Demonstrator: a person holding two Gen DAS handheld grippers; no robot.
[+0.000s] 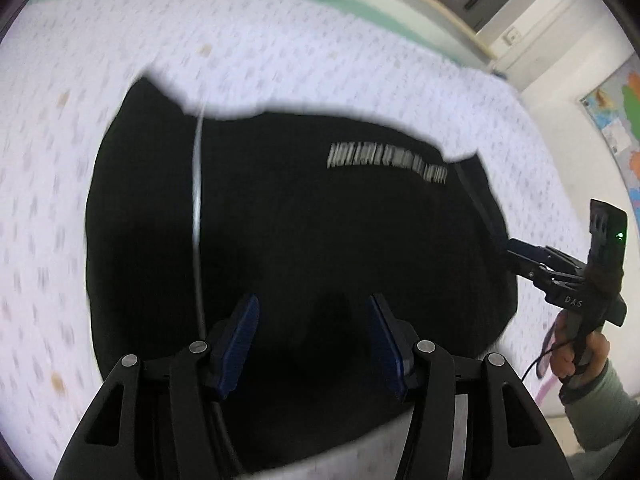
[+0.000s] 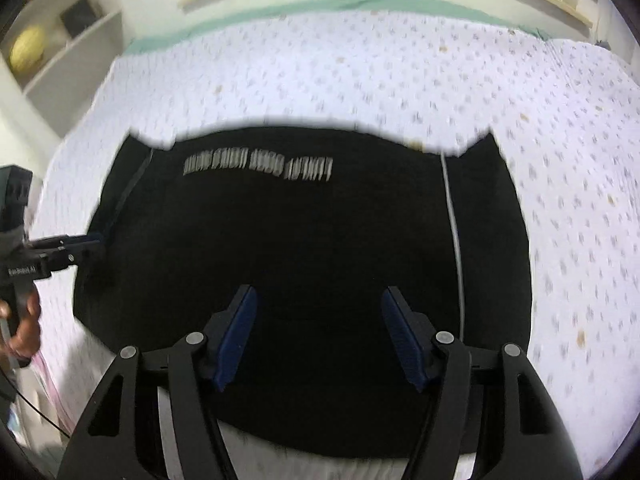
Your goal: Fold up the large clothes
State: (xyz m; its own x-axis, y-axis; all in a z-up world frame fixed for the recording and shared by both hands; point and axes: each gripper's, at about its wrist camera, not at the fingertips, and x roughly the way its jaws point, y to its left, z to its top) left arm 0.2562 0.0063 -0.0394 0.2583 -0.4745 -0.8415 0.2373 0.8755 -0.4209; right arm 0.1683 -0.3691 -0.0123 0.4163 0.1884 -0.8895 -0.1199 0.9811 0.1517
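A large black garment [image 1: 300, 220] with white lettering and a thin white stripe lies folded flat on the bed; it also shows in the right wrist view [image 2: 300, 240]. My left gripper [image 1: 314, 304] hovers over its near part with blue pads apart, holding nothing. My right gripper [image 2: 318, 296] is also open over the garment's near part. In the left wrist view the right gripper [image 1: 516, 250] sits at the garment's right edge. In the right wrist view the left gripper [image 2: 86, 242] sits at the garment's left edge. Both views are motion-blurred.
The bed has a white sheet with small purple dots [image 2: 360, 72] and a green band along the far edge [image 2: 280, 8]. A white shelf with a yellow ball [image 2: 26, 52] stands at left. A wall map [image 1: 616, 120] hangs at right.
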